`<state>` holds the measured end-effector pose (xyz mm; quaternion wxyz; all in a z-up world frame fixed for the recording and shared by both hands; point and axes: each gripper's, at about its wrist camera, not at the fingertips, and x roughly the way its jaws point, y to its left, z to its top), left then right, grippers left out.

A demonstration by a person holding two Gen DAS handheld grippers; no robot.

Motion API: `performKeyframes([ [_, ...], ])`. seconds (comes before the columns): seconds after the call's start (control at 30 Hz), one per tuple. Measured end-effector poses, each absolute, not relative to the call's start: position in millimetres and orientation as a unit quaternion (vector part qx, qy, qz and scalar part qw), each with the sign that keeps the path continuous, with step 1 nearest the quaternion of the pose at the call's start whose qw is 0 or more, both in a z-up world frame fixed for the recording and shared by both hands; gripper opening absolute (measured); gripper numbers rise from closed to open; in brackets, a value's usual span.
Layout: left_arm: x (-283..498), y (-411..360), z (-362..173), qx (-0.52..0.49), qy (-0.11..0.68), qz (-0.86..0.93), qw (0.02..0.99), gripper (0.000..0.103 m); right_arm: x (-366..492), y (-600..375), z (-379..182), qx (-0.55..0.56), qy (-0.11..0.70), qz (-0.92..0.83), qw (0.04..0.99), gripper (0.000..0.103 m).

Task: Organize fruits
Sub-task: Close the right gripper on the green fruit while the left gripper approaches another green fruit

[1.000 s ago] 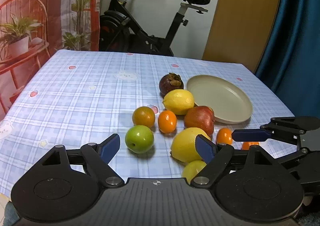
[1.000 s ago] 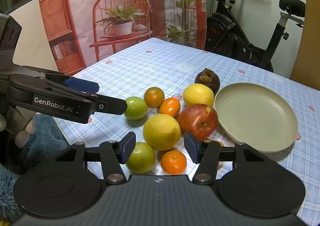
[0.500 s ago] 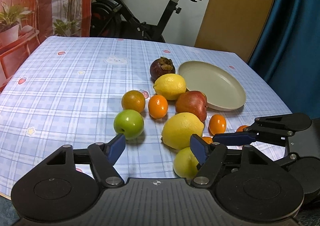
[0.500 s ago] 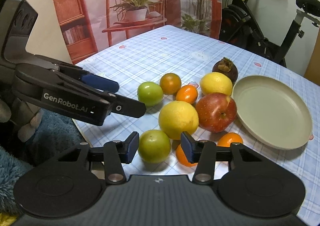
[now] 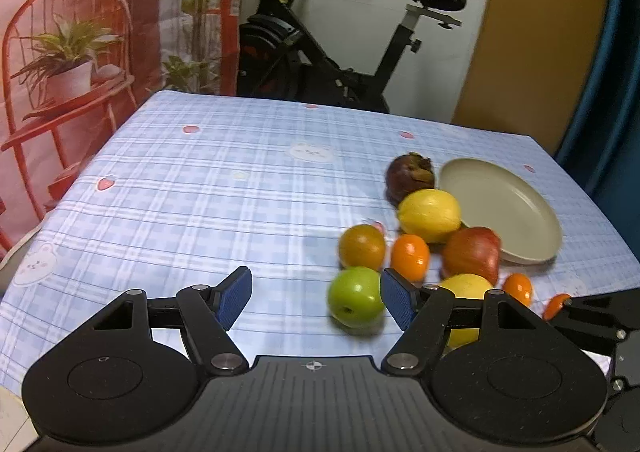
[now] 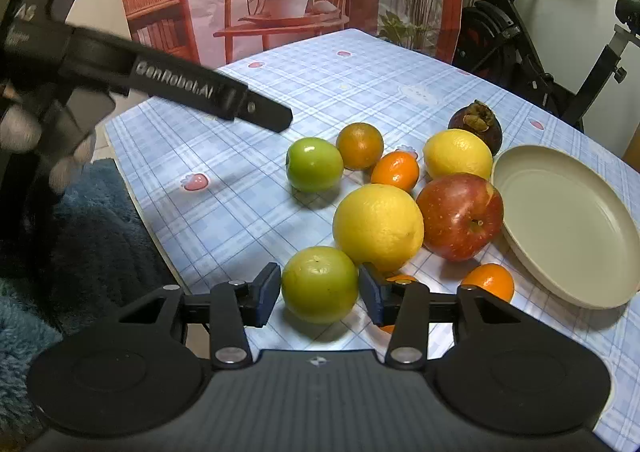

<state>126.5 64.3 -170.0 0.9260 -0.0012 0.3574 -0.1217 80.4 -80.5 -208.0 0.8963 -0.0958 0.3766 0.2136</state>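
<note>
A pile of fruit lies on the checked tablecloth beside an empty beige plate (image 6: pixel 568 219). My right gripper (image 6: pixel 318 294) is shut on the near green fruit (image 6: pixel 320 284), one pad against each side, and the fruit rests on the cloth. Behind it are a big yellow citrus (image 6: pixel 378 226) and a red apple (image 6: pixel 460 215). My left gripper (image 5: pixel 316 298) is open. A second green apple (image 5: pixel 356 302) lies just inside its right fingertip (image 5: pixel 396 302), apart from the left one. The other fruits are a lemon (image 5: pixel 430 213), a mangosteen (image 5: pixel 410 175) and small oranges (image 5: pixel 410 256).
One finger of the left gripper (image 6: pixel 256 109) reaches over the table's left part in the right wrist view. The table's near edge (image 6: pixel 152 228) runs beside a blue rug. An exercise bike (image 5: pixel 320 51) and a printed backdrop stand beyond the far edge.
The right gripper sank toward the near green fruit and its jaws narrowed onto it. The left gripper shifted left, so the fruit now sits to its right, and its jaws narrowed somewhat.
</note>
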Motion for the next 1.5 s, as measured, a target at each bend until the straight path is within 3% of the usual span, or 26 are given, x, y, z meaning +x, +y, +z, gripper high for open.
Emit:
performKeyframes([
  [0.8, 143, 41, -191, 0.068, 0.360, -0.173, 0.914, 0.073, 80, -82, -214, -0.095, 0.373, 0.210, 0.899, 0.048],
  [0.93, 156, 35, -203, 0.063, 0.383, -0.185, 0.903, 0.064, 80, -82, -214, -0.095, 0.373, 0.209, 0.899, 0.048],
  [1.17, 164, 36, -215, 0.043, 0.399, -0.190, 0.896, 0.063, 80, -81, -214, -0.094, 0.372, 0.209, 0.899, 0.048],
  [1.23, 162, 39, -214, 0.033, 0.395, -0.198, 0.896, 0.049, 80, -81, -214, -0.094, 0.372, 0.209, 0.899, 0.048],
  [1.5, 140, 39, -209, 0.065, 0.395, -0.185, 0.897, 0.049, 80, -82, -214, -0.093, 0.372, 0.210, 0.899, 0.048],
])
